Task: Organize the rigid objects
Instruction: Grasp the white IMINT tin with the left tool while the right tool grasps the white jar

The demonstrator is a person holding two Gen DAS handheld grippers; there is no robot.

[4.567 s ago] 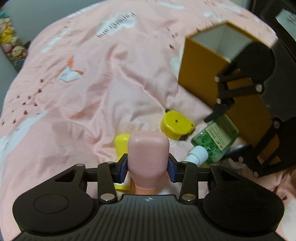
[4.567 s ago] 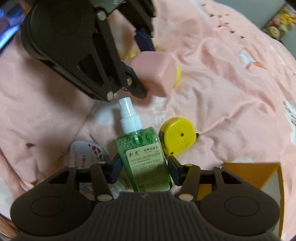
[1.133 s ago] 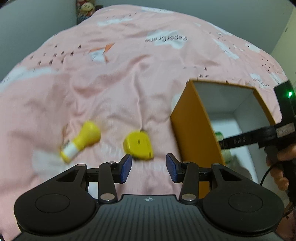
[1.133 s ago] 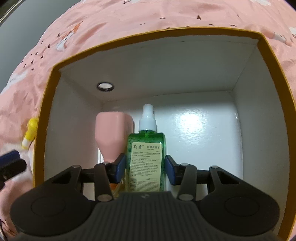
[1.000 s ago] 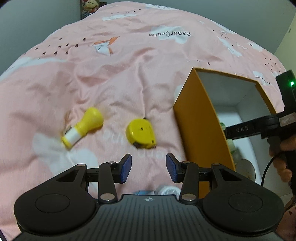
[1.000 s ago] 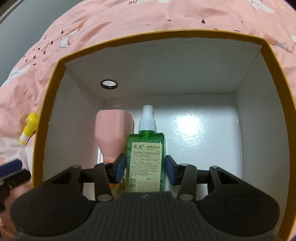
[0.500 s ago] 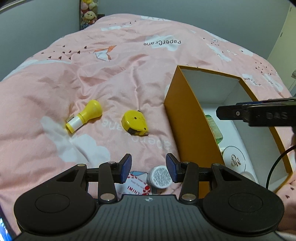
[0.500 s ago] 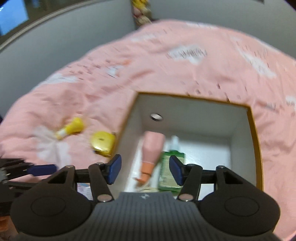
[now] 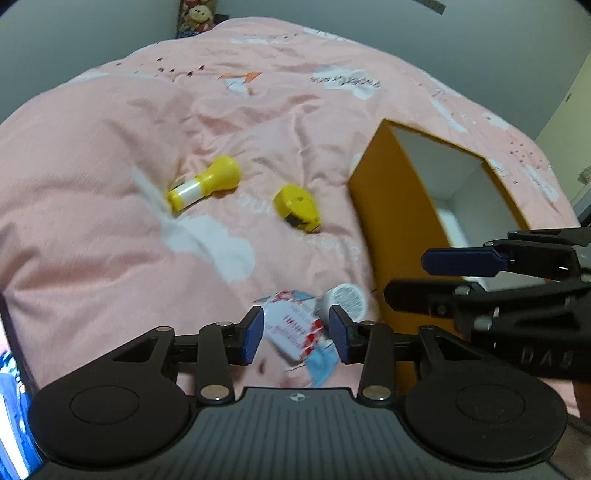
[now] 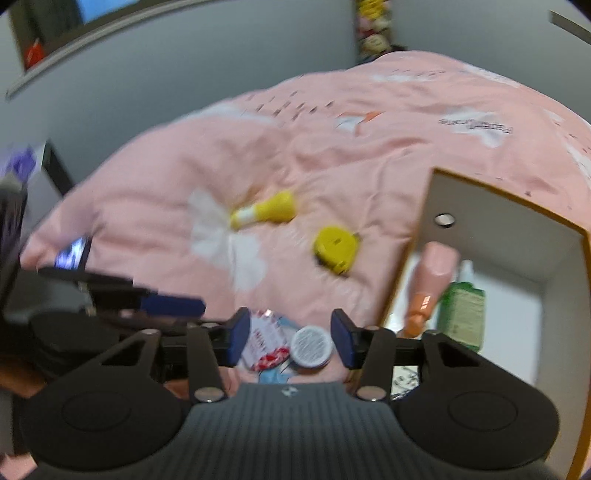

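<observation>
An orange box (image 9: 384,206) with a white inside stands on the pink bedspread; in the right wrist view (image 10: 413,258) it holds a pink bottle (image 10: 432,277) and a green spray bottle (image 10: 461,310). A yellow bottle (image 9: 207,184), a yellow tape measure (image 9: 297,208), a white round jar (image 9: 347,299) and a red-and-white packet (image 9: 295,328) lie on the bed. My left gripper (image 9: 296,334) is open above the packet. My right gripper (image 10: 290,341) is open above the jar (image 10: 310,345) and packet (image 10: 264,345), and also shows at the right of the left wrist view (image 9: 458,273).
The pink bedspread (image 9: 110,221) is wrinkled and soft. Grey walls stand behind the bed, with plush toys (image 9: 195,16) at the far corner. A lit screen (image 10: 70,253) sits at the left edge of the bed.
My right gripper let go of the green spray bottle in the box, opened and pulled back out to the left. My left gripper drew back and now hovers over the packet.
</observation>
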